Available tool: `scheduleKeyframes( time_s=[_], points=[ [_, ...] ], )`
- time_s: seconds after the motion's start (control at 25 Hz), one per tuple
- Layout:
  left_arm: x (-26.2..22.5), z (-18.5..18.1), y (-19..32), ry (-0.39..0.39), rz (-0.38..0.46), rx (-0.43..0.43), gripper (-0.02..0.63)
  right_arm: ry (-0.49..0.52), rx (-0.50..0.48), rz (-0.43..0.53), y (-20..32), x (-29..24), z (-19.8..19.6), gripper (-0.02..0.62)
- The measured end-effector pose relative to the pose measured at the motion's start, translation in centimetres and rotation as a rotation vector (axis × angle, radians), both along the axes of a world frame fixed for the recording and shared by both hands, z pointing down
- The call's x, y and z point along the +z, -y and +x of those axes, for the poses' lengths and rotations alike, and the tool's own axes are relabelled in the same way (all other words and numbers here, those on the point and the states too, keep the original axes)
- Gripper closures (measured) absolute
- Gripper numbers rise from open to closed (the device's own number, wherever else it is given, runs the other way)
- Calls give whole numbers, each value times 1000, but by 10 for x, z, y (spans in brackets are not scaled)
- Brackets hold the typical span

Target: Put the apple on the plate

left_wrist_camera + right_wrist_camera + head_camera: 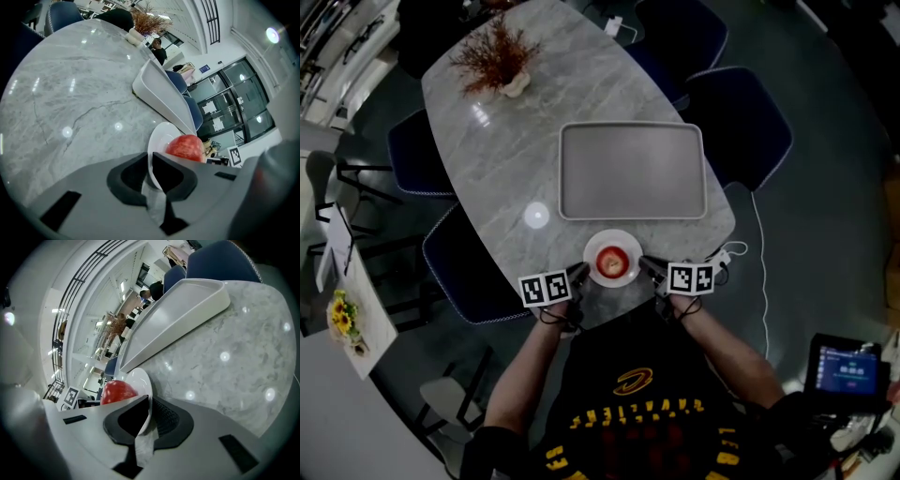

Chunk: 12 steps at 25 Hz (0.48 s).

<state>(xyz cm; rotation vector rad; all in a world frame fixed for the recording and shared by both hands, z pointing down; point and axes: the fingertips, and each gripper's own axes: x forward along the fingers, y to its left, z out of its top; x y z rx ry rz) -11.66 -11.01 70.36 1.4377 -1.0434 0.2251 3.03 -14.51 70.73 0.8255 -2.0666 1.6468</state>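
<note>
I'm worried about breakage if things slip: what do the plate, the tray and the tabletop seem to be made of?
The plate looks like glossy white glazed ceramic, thin-rimmed; melamine is possible. The tray seems matte pale grey plastic: moulded rounded corners, no glare. The tabletop is polished marble or a marble-look slab: grey veining, sharp lamp reflections.

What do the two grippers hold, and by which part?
Both hold the white plate by its rim: left gripper at one side, right gripper opposite.

Overhead head view; both gripper views closely share plate (624, 239)
</note>
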Motion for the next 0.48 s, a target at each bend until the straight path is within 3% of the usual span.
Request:
scheduleKeyframes(
  time_s=[0.48],
  points=[
    [-51,4,32,-139,93,-55,577,132,90,21,35,-53,6,565]
  ],
)
